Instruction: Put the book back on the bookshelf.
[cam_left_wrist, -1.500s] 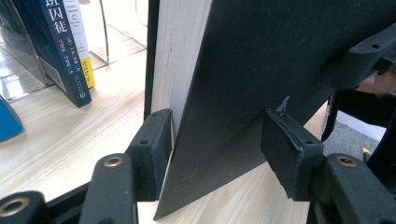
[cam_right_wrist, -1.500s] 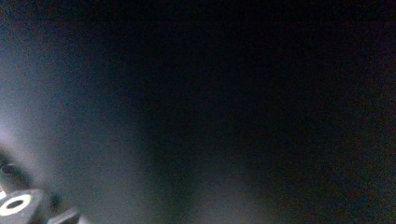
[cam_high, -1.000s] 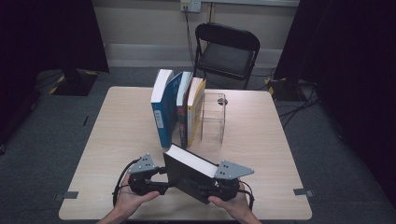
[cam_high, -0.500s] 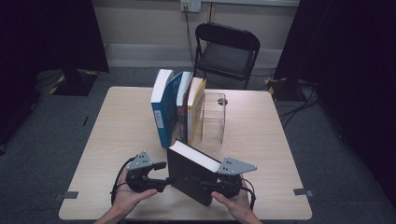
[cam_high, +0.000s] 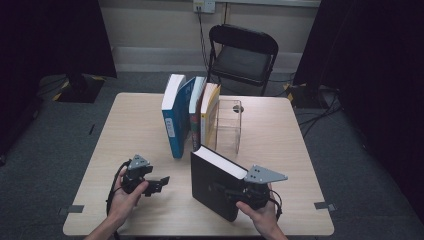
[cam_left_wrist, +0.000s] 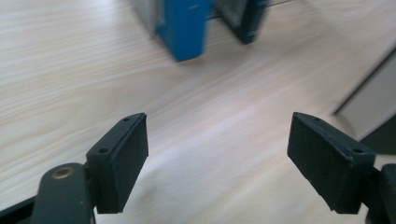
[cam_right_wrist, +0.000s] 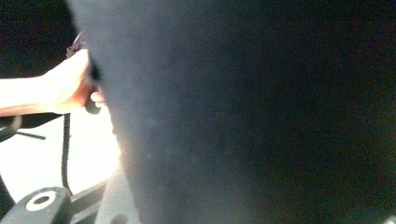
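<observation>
Near the desk's (cam_high: 150, 115) front edge we clamp the black book (cam_high: 215, 182) upright in our right gripper's (cam_high: 235, 192) jaws, while our left gripper's (cam_high: 159, 184) jaws have just been opening, wide and empty.

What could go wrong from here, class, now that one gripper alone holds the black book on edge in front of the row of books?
1. The right gripper alone grips the black book near one end; it could twist or tip over.
2. The left gripper, its jaws just opened and empty, is too far off to catch it.
3. Sliding it in could knock the leaning blue book or the clear bookend.
</observation>
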